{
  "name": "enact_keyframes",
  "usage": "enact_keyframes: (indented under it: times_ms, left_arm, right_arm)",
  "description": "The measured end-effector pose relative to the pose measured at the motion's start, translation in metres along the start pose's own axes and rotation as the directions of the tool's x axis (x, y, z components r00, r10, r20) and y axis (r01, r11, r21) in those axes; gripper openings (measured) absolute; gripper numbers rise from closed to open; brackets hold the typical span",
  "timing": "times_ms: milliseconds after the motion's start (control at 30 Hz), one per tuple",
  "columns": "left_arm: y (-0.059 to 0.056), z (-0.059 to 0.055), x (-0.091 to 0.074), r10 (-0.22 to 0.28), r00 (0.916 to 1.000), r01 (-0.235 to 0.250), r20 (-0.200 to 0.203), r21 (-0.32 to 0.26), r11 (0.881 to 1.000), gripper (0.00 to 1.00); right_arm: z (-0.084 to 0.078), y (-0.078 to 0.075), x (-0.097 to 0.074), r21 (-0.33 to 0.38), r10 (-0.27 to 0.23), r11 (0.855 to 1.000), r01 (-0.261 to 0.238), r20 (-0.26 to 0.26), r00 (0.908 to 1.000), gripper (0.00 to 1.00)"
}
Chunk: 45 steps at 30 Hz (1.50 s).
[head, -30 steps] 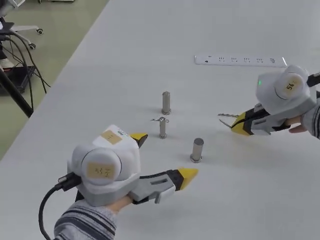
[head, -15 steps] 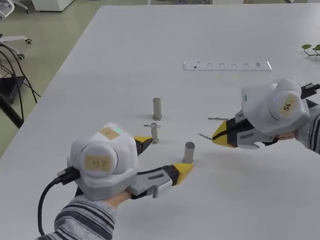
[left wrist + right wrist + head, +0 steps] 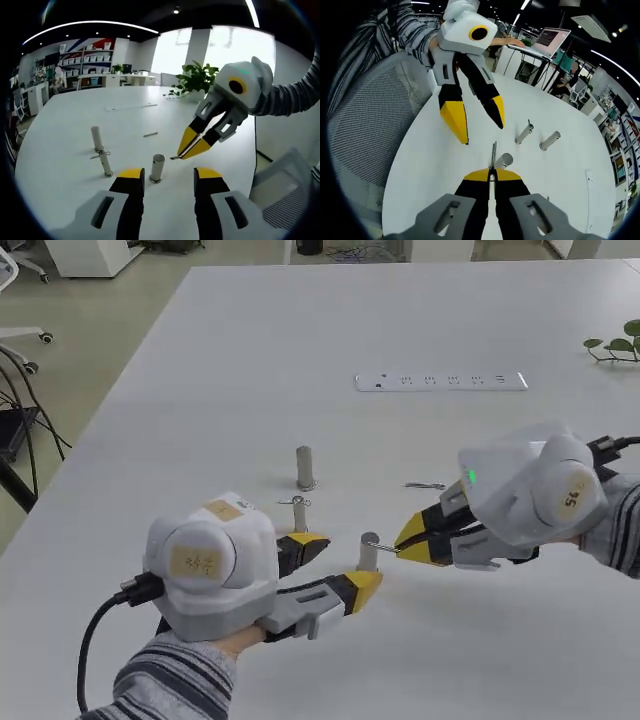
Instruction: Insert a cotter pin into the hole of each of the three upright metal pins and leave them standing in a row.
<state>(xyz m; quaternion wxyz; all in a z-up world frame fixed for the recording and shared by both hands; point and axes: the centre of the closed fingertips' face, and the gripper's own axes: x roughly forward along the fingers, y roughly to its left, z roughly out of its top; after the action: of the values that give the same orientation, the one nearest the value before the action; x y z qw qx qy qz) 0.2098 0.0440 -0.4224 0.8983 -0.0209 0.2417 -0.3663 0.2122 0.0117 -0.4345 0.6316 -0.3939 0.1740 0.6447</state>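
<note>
Head view: the left tool [image 3: 338, 562] is wide open and empty. The near pin [image 3: 368, 552] stands upright on the tabletop [image 3: 250, 360] just ahead of its parted jaws. Opposite, the right tool [image 3: 410, 538] is clamped on a cotter pin [image 3: 386, 548] whose free end meets the near pin's top. Beyond the left tool stand the middle pin [image 3: 299, 518], with a fitted cotter pin [image 3: 294, 502] through it, and the far pin [image 3: 305, 468]. A spare cotter pin [image 3: 425, 485] lies ahead of the right tool.

Left gripper view: the near pin [image 3: 157, 167] sits at the mouth of the gap between the jaws. The right tool [image 3: 192, 145] points in from the upper right.

Right gripper view: the closed jaws pinch the cotter pin [image 3: 493, 150], which is aimed at the near pin [image 3: 504, 160]. The left tool [image 3: 480, 127] gapes beyond.
</note>
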Motion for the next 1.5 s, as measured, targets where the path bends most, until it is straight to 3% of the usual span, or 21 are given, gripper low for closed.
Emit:
enact_keyframes:
  times_ms: [367,500,800,1300,1500]
  left_arm:
    - [-0.006,-0.004,-0.001,-0.038,0.9992,0.037,-0.011,-0.094,0.995,0.2]
    - [-0.01,-0.001,0.0,-0.063,0.998,0.063,0.009,-0.151,0.986,0.13]
    - [-0.012,-0.004,0.0,-0.077,0.9969,0.078,0.017,-0.19,0.979,0.02]
    - [-0.015,-0.005,0.0,-0.088,0.9957,0.093,0.029,-0.231,0.968,0.0]
    - [-0.015,-0.004,0.0,-0.089,0.9956,0.094,0.03,-0.218,0.971,0.0]
  right_arm:
    - [0.014,0.01,0.003,-0.033,0.008,0.999,-0.007,0.023,0.9997,0.0]
    - [0.016,0.012,0.003,-0.042,0.008,0.999,-0.007,0.025,0.9996,0.0]
    - [0.022,0.015,0.004,-0.055,0.006,0.998,-0.004,0.031,0.9995,0.0]
    - [0.024,0.018,0.007,-0.079,0.007,0.997,-0.006,0.02,0.9998,0.0]
    - [0.025,0.018,0.008,-0.069,0.006,0.998,-0.004,0.024,0.9997,0.0]
